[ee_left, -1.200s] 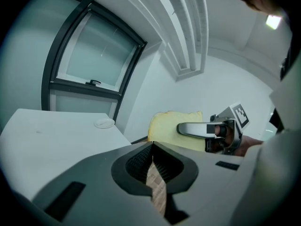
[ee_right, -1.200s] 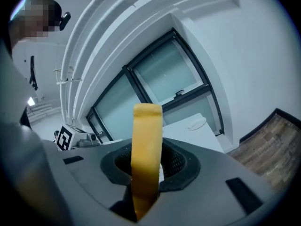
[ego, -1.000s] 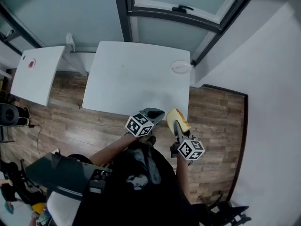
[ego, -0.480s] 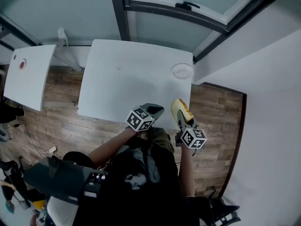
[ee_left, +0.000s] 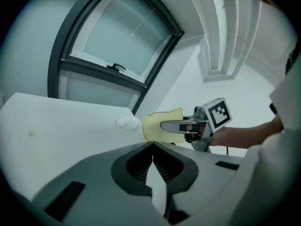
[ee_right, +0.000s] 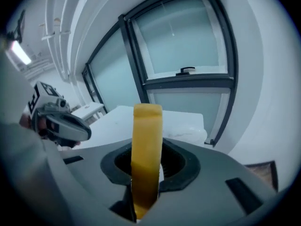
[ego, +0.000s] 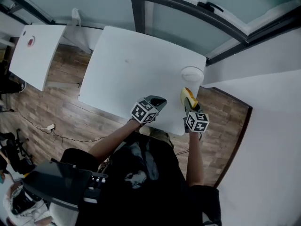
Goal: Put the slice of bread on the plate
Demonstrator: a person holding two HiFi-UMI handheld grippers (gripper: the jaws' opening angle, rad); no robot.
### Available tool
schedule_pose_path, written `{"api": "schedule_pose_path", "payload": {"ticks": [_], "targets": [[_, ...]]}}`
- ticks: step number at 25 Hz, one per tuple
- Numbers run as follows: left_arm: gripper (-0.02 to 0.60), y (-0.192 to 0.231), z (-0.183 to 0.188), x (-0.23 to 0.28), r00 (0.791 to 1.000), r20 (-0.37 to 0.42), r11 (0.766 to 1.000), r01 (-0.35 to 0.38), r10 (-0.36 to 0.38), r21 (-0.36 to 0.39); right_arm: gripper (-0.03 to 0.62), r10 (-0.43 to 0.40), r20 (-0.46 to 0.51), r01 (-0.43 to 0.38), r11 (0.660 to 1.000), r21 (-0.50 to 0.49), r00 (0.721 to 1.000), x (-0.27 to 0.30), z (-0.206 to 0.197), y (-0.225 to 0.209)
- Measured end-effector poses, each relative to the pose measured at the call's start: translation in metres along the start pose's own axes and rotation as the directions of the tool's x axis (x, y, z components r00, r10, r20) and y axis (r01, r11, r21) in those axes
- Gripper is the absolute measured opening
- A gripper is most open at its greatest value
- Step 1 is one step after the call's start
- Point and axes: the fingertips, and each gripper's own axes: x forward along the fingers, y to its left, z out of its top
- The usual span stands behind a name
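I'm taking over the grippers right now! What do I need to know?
Left gripper: shut, empty, over the near edge of the table.
Right gripper: shut on the slice of bread, held on edge in the air.
Plate: empty, at the table's far right corner, just beyond the bread.
Done: bread is in the gripper.
Left: carry it over the plate and set it down.

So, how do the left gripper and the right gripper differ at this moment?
The right gripper is shut on the slice of bread, held on edge; the left gripper has its fingers together on nothing. The right gripper is close to the plate; the left gripper is farther from it. Both are over the near edge of the white table.
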Motion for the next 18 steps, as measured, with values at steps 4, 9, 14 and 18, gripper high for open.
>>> {"api": "schedule_pose_path", "payload": {"ticks": [4, 9, 14, 18], "targets": [[0.006, 0.014, 0.006, 0.02, 0.998, 0.028, 0.998, -0.057, 0.058, -0.036, 0.095, -0.05, -0.075, 0.032, 0.975, -0.219, 0.996, 0.043, 0.01, -0.04], [0.006, 0.034, 0.037, 0.048, 0.991, 0.051, 0.992, -0.118, 0.12, -0.048, 0.095, -0.102, -0.108, 0.067, 0.955, -0.291, 0.989, 0.096, 0.023, -0.085], [0.006, 0.044, 0.055, 0.065, 0.99, 0.041, 0.991, -0.13, 0.131, -0.033, 0.095, -0.191, -0.152, 0.113, 0.903, -0.416, 0.97, 0.124, 0.03, -0.109], [0.006, 0.04, 0.056, 0.069, 0.993, 0.036, 0.992, -0.114, 0.116, -0.062, 0.095, -0.316, -0.183, 0.179, 0.831, -0.526, 0.931, 0.143, 0.04, -0.131]]}}
